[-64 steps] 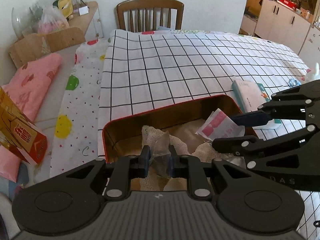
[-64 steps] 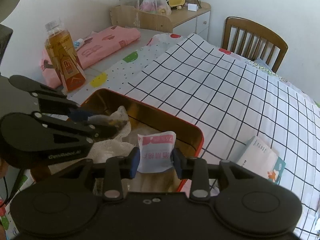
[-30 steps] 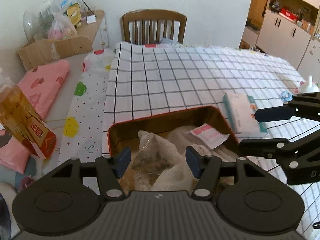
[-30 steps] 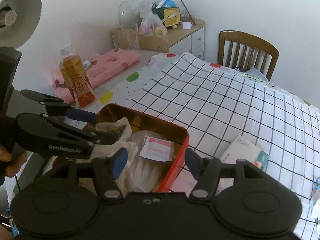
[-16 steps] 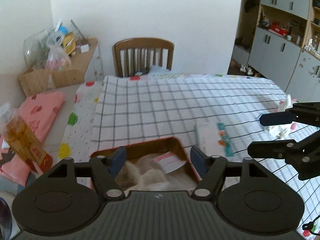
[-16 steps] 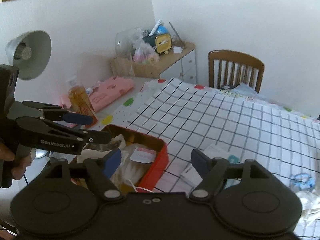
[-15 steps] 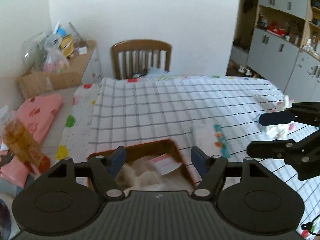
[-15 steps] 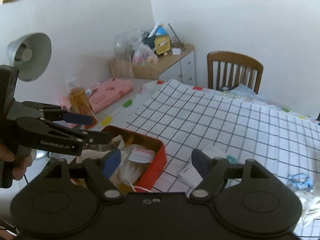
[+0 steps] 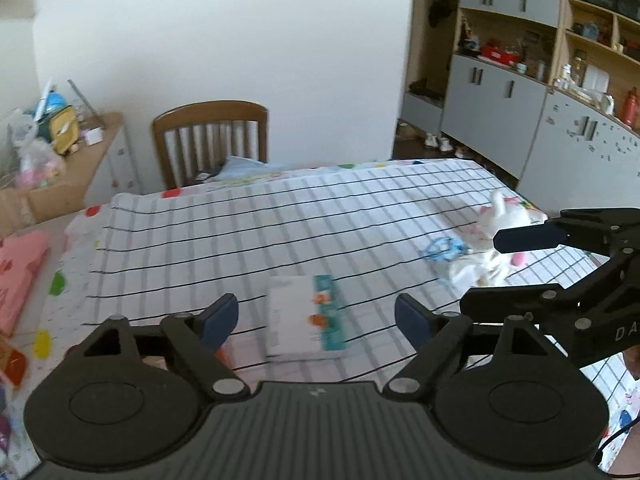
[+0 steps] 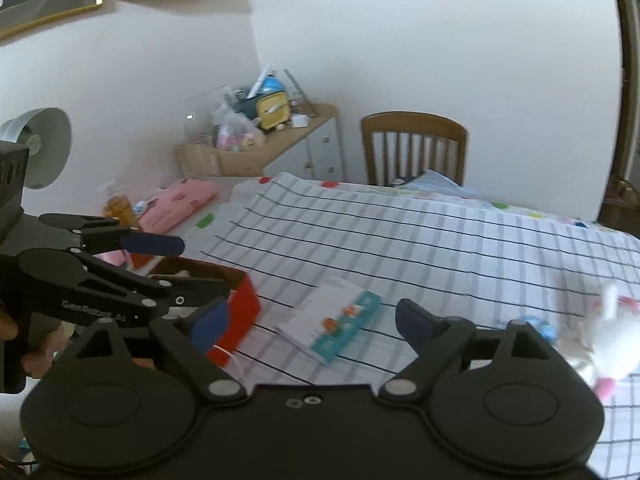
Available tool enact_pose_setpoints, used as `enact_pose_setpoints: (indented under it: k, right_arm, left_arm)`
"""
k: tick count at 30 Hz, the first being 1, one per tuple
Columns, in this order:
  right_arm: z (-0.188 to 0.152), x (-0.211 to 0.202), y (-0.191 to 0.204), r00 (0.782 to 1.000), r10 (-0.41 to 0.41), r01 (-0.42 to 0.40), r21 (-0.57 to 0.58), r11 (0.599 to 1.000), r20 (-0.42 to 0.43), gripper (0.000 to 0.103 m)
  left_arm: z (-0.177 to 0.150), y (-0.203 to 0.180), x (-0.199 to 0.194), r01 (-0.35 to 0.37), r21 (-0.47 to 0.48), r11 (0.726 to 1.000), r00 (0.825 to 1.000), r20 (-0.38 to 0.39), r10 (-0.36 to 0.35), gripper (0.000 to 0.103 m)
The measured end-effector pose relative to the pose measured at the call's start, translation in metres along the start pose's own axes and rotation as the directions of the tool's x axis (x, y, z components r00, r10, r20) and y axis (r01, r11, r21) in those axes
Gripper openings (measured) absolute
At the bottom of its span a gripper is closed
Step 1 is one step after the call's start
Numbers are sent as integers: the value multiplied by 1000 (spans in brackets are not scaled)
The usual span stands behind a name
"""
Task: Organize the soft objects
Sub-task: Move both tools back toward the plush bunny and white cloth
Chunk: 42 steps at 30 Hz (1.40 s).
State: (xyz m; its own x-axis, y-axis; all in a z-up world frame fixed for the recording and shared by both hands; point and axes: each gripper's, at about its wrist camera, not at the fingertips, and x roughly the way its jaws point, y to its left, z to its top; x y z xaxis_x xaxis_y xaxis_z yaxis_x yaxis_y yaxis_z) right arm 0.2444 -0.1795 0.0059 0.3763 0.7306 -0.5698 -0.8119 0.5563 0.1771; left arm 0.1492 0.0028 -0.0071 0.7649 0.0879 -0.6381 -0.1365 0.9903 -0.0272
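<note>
- Left gripper (image 9: 316, 316), low centre of the left wrist view: jaws wide and opening, nothing between them.
- Right gripper (image 10: 314, 320), low centre of the right wrist view: jaws wide and opening, empty.
- White tissue pack (image 9: 304, 328) flat on the checked tablecloth (image 9: 260, 240), mid-frame.
- White plush toy (image 9: 496, 240) at right, blurred.
- Red tin (image 10: 240, 308) at lower left of the right wrist view.
</note>
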Motion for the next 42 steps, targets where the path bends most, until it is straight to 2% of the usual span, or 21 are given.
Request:
enact_pose_setpoints:
  k: [3, 10, 14, 20, 31, 36, 40, 42]
  right_arm:
    - [-8, -10, -20, 1000, -27, 26, 22, 999, 6, 92]
    - [-26, -25, -65, 996, -88, 87, 60, 994, 6, 94]
    - [-35, -31, -88, 992, -130, 129, 75, 989, 4, 98]
    - [-46, -30, -120, 980, -200, 201, 86, 976, -10, 102]
    - [-65, 16, -171, 959, -271, 280, 112, 953, -87, 102]
    - [-67, 42, -187, 960, -255, 268, 111, 957, -116, 102]
    - [-70, 60, -198, 952, -271, 291, 139, 947, -144, 101]
    - [-73, 67, -202, 942, -295, 318, 149, 936, -157, 94]
  left_arm:
    - [5, -18, 11, 22, 5, 1000, 1000, -8, -22, 87]
    - [18, -58, 39, 91, 21, 996, 996, -7, -91, 97]
    - [27, -75, 59, 137, 1, 991, 991, -13, -137, 97]
    - [40, -94, 93, 149, -18, 989, 988, -22, -150, 97]
    - [48, -113, 154, 161, -11, 987, 983, -89, -161, 97]
    - [46, -123, 182, 166, 25, 986, 979, -122, -161, 97]
    - [46, -125, 199, 177, 18, 984, 975, -136, -173, 97]
    - [46, -127, 205, 179, 23, 984, 975, -139, -174, 97]
